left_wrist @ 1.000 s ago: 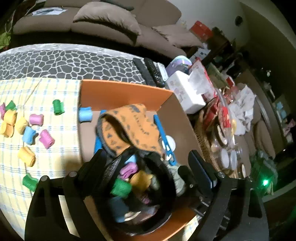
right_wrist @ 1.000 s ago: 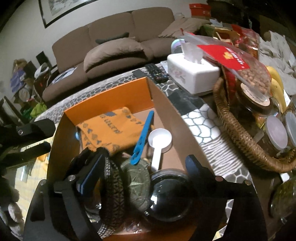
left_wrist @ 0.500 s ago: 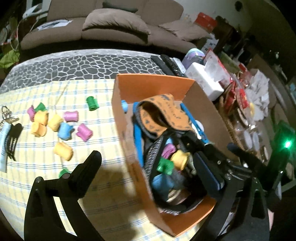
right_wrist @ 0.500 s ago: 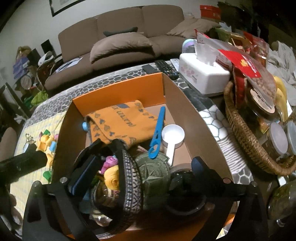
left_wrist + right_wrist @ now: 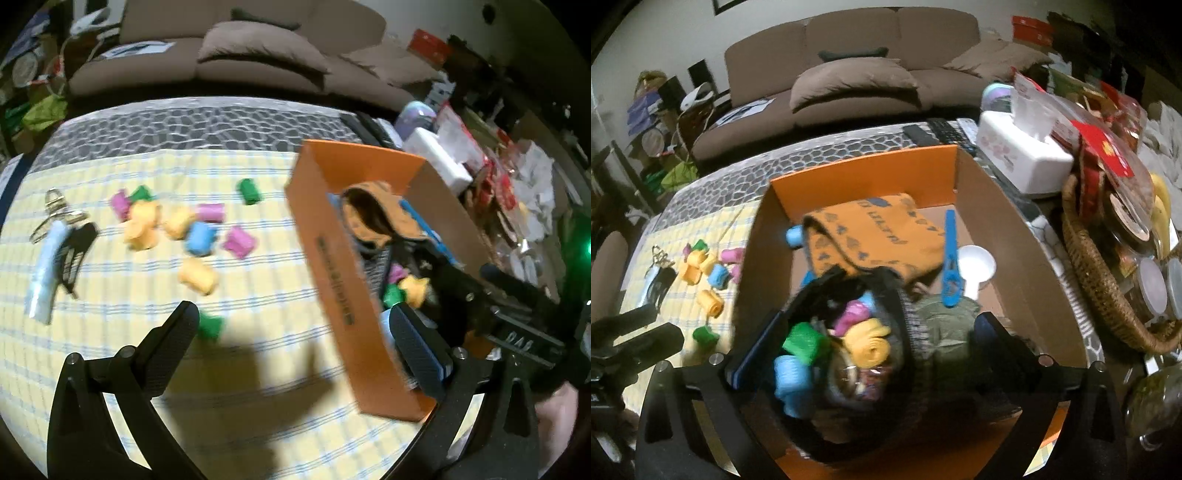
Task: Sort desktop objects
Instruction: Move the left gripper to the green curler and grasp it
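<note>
The left gripper (image 5: 291, 339) hangs over the yellow checked cloth (image 5: 110, 332), jaws spread wide after just opening, nothing between them. A green roller (image 5: 209, 328) lies just beside its left finger, with more rollers scattered farther ahead, so this hand looks nearest to the loose pieces. The right gripper (image 5: 857, 350), jaws also just opened and empty, hovers over the orange box (image 5: 864, 166), where a dark pouch (image 5: 849, 354) of rollers lies below it.
</note>
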